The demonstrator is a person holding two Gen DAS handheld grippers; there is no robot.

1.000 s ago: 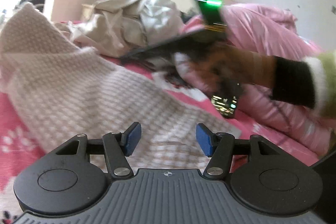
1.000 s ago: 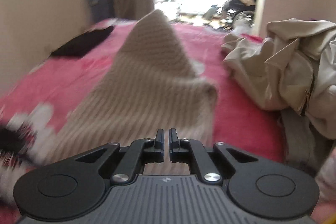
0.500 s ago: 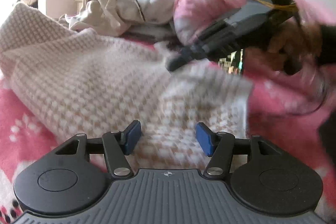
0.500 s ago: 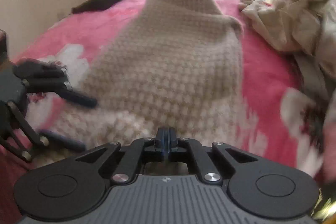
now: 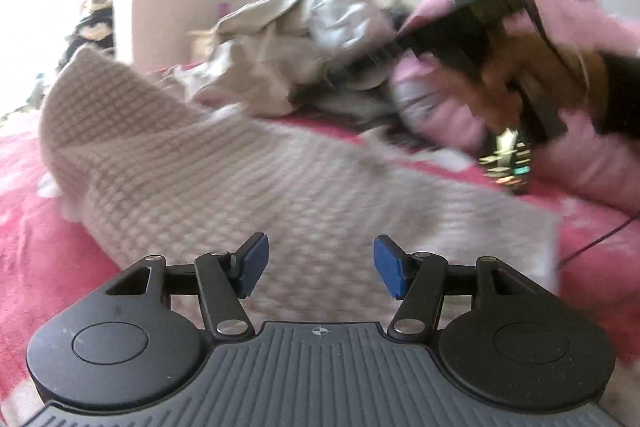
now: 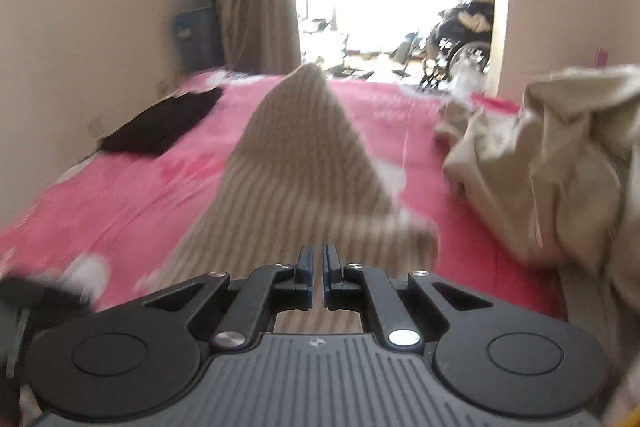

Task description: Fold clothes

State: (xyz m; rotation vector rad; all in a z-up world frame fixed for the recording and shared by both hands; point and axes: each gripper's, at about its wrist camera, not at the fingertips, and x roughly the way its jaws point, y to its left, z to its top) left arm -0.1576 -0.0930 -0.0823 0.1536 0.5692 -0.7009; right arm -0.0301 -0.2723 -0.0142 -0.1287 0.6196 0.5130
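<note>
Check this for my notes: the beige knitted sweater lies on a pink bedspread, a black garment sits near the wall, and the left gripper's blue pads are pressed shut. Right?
Not quite. The left gripper is open: the left wrist view shows its blue pads standing apart above the sweater. The pink bedspread and the black garment near the wall are as you say.

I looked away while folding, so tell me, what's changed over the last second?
The right tool dipped to the knitted garment's near right corner, then swung back up and away, shut with nothing seen in it. That corner now lies spread further right on the pink bedspread. The left tool stayed open over the garment, holding nothing. The beige clothes pile and the black garment stayed put.
</note>
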